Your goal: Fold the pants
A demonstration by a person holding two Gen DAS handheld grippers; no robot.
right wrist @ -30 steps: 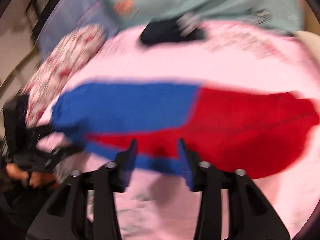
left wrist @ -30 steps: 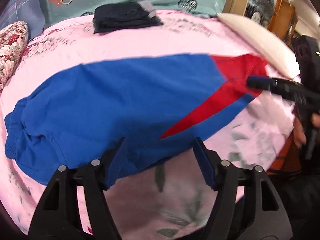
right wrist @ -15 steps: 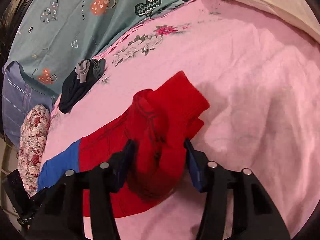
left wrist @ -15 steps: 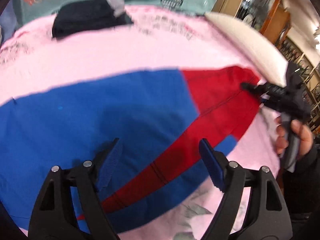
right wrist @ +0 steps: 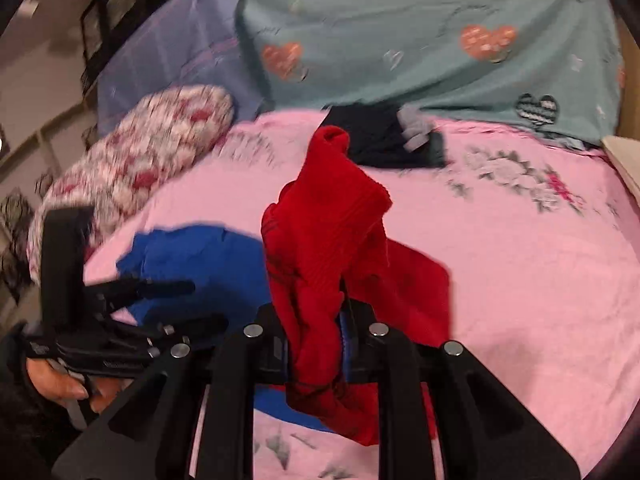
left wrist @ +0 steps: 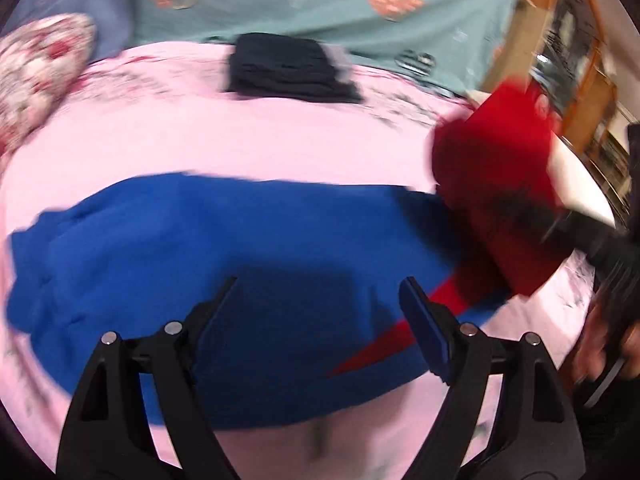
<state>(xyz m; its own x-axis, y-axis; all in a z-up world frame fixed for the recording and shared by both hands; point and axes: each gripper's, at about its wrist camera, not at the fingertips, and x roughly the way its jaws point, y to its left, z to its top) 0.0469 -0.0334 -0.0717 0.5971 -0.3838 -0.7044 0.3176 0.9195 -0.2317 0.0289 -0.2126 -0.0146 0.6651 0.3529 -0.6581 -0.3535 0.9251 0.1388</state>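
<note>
pants [left wrist: 248, 240] lie across the pink floral bed sheet [left wrist: 240, 128], blue waist end toward the left, red leg end raised off the bed at the right. right tongs [right wrist: 316, 344] are clamped on the bunched red cuff end [right wrist: 324, 232], cloth standing up between the closed jaws and hanging below them. left tongs [left wrist: 320, 308] hover wide apart above the blue part near its near edge, holding nothing. step in hand looks like the lengthwise fold: leg end being carried over toward the waist. next move likely calls for the right tongs to travel leftward, low over the blue cloth, and lay the cuffs on the waistband with edges lined up, while the left tongs pin or steady the middle so the lower layer does not drag. folded dark garment [left wrist: 288, 68] sits at the far side of the bed, well apart; floral pillow [right wrist: 132, 160] far left.
</note>
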